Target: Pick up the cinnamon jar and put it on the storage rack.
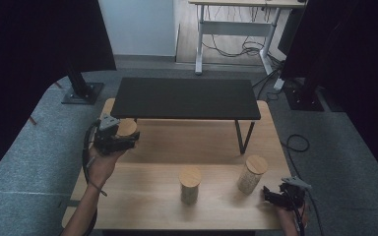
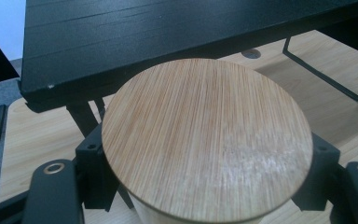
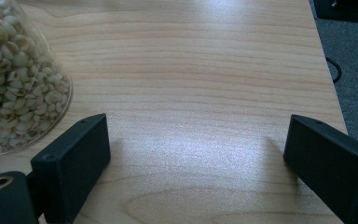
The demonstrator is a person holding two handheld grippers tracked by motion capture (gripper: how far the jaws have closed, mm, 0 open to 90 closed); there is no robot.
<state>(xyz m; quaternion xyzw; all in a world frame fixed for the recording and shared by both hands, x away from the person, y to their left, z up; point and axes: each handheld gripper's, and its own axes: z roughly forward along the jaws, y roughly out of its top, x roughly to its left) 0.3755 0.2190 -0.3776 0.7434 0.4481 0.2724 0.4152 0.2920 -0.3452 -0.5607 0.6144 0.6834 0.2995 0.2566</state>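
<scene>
Left gripper view: left claw (image 2: 205, 186) clamps a round bamboo-grained lid (image 2: 207, 140).

Jar (image 1: 126, 129) in my left gripper (image 1: 128, 140): round bamboo lid, pale straw grain running straight across, a whitish scuffed patch on one side of the disc. Lid sits flat and level on the jar, closed. In the left gripper view the lid (image 2: 207, 140) shows nearly face-on, with a sliver of pale body beneath its rim. My jaws press the jar from both sides just under the lid. Jar upright, at the table's left side, just in front of the black shelf's left end. Contents not visible from here.
</scene>
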